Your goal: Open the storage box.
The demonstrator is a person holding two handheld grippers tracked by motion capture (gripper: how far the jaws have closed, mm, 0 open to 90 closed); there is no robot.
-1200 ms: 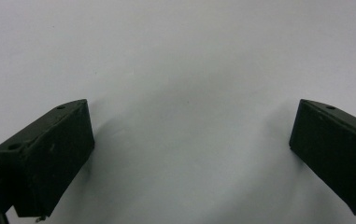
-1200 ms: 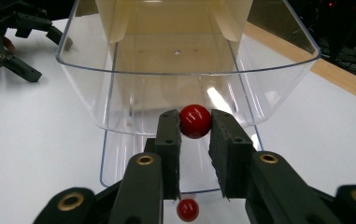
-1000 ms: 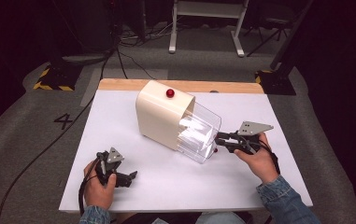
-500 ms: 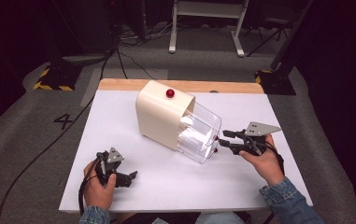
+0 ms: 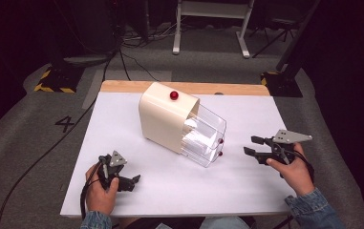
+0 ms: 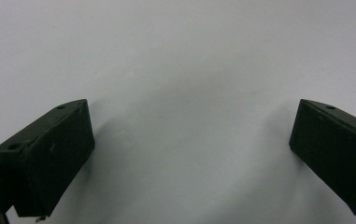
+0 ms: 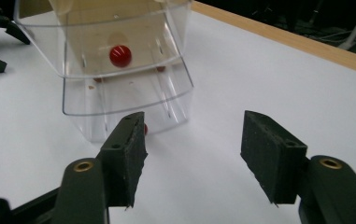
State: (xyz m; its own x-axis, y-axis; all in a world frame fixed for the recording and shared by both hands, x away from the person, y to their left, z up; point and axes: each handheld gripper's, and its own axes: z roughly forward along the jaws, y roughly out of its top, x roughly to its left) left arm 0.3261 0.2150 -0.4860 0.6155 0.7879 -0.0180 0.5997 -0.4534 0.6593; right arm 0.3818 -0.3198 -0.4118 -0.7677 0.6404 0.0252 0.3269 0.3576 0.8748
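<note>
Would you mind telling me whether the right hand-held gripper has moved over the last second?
Yes. The right hand-held gripper has drawn back to the right, away from the clear drawer of the cream box, which has stayed put on the table.

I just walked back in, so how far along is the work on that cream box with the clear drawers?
Done, apparently: the clear drawers stick out of the cream box. In hand: nothing; the right gripper is open beside the drawers, apart from them. The left gripper rests open on the table. What is left cannot be told.
</note>
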